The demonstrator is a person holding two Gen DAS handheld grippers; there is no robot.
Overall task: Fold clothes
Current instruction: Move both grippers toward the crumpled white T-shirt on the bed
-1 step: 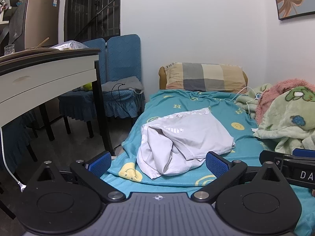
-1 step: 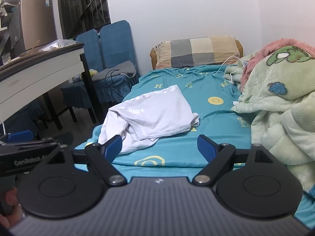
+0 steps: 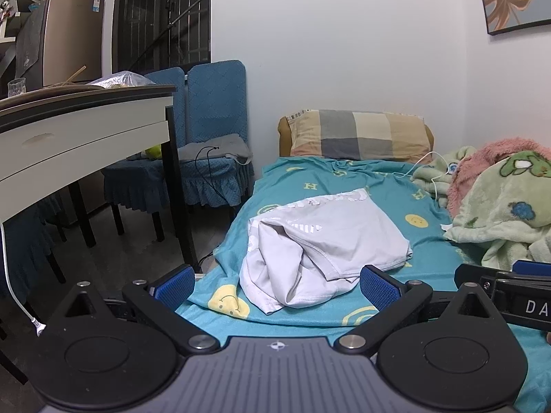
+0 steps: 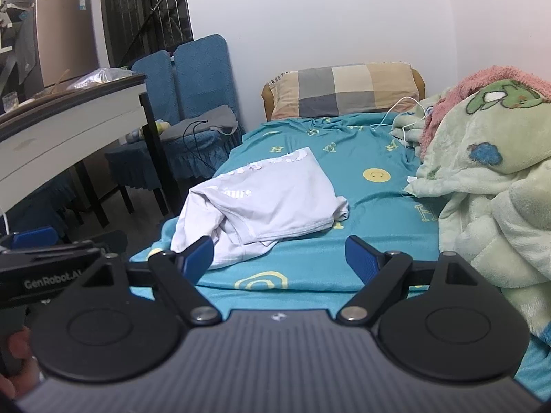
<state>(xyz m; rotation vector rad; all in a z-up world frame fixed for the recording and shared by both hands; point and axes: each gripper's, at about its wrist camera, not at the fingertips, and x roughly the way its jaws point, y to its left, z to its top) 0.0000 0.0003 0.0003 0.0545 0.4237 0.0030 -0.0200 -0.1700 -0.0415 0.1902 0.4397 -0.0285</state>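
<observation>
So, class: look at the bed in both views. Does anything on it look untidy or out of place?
Yes. The white T-shirt lies crumpled on the teal bedsheet, one side bunched near the bed's left edge. A green fleece blanket is heaped at the right.

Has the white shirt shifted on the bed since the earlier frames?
No. The white shirt lies crumpled in the same spot, its near hem beside the same smiley print on the teal sheet.

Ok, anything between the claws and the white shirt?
Nothing visible. Only bare teal sheet lies between both open claws, left and right, and the shirt; the green blanket stays off right.
</observation>
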